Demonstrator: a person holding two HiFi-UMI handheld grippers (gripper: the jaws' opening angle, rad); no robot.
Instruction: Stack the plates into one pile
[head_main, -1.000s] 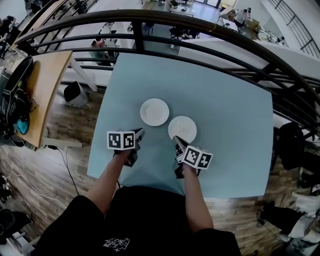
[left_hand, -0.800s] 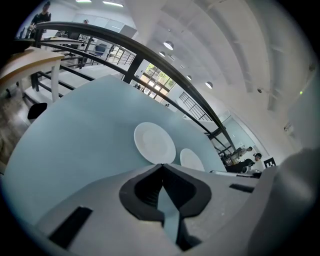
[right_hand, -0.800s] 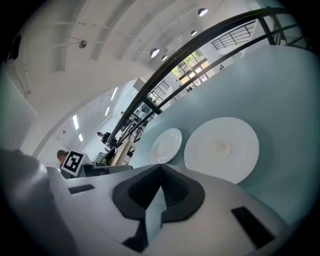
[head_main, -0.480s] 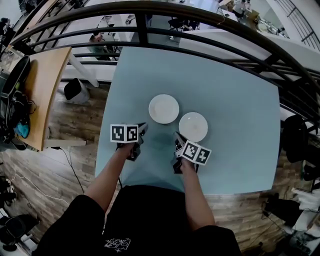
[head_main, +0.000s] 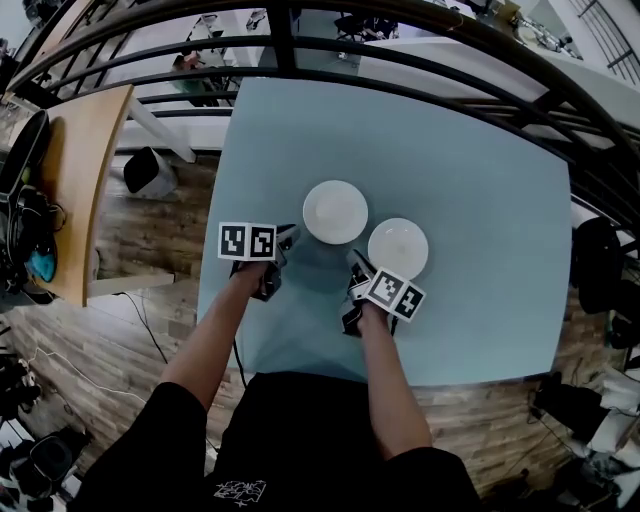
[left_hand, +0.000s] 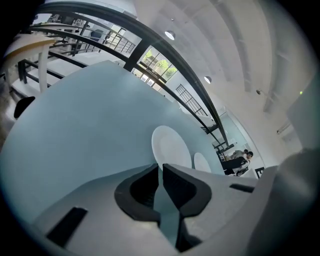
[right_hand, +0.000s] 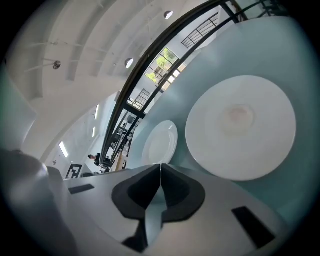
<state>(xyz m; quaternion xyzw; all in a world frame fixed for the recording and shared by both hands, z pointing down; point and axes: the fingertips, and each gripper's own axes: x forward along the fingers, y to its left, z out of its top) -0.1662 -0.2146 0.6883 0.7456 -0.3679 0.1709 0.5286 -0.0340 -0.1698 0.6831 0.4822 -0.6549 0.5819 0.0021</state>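
Plate (head_main: 335, 211) beside second plate (head_main: 398, 247) on table (head_main: 460, 150), left tongs (head_main: 287, 238) closed, right tongs (head_main: 356, 263) closed, empty

On the table (head_main: 480, 200) the left plate (head_main: 335, 211) lies just beside the right plate (head_main: 398, 248) — slightly farther back. The left gripper (head_main: 289, 237) sits before and left of the left plate, the right gripper (head_main: 356, 263) just before the right plate.

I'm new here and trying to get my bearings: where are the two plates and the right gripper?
left plate (head_main: 335, 211): head view, its middle.
right plate (head_main: 398, 248): head view, its middle.
right gripper (right_hand: 160, 167): right gripper view, where its shut tips meet.
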